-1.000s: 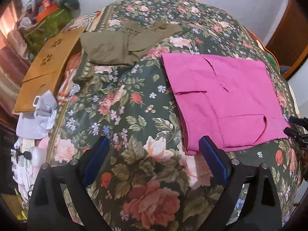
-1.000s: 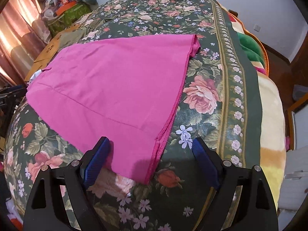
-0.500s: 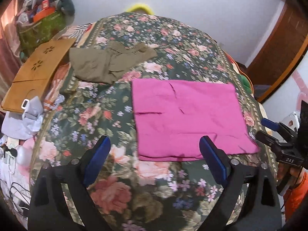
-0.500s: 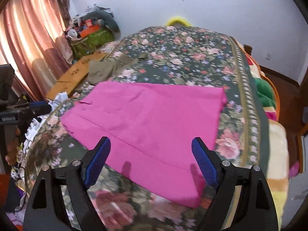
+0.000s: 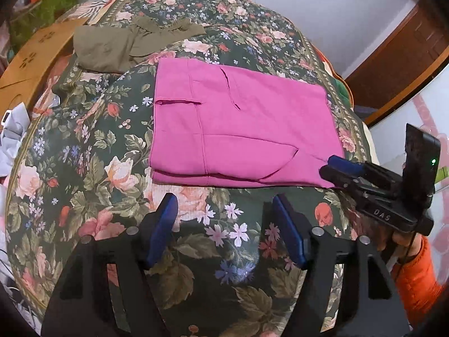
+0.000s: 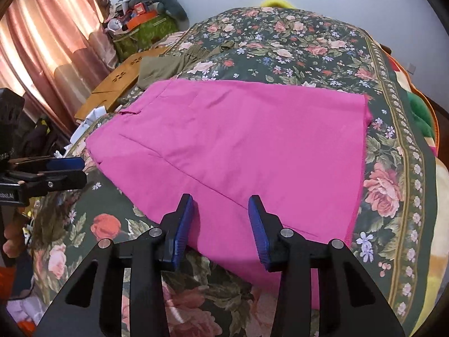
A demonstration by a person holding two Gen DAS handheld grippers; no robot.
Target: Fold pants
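Observation:
The pink pants [image 5: 241, 129] lie folded flat in a rectangle on the floral bedspread [image 5: 92, 151]; they also fill the middle of the right wrist view [image 6: 252, 146]. My left gripper [image 5: 224, 205] is open and empty, just short of the pants' near edge. My right gripper [image 6: 220, 205] is open and empty, over the pants' near corner. The right gripper also shows in the left wrist view [image 5: 332, 167] at the pants' right corner. The left gripper shows at the left of the right wrist view [image 6: 78, 171].
Olive-green clothing [image 5: 123, 45] lies behind the pants. A wooden board [image 5: 31, 64] and grey cloth [image 5: 11, 140] sit at the bed's left edge. Curtains [image 6: 42, 42] and a cluttered pile [image 6: 140, 19] stand to the left. Bright blankets [image 6: 418, 112] lie at the right edge.
Both grippers' jaws have narrowed but stay open. Both have come back down close to the pants after pulling away; the pants have not moved.

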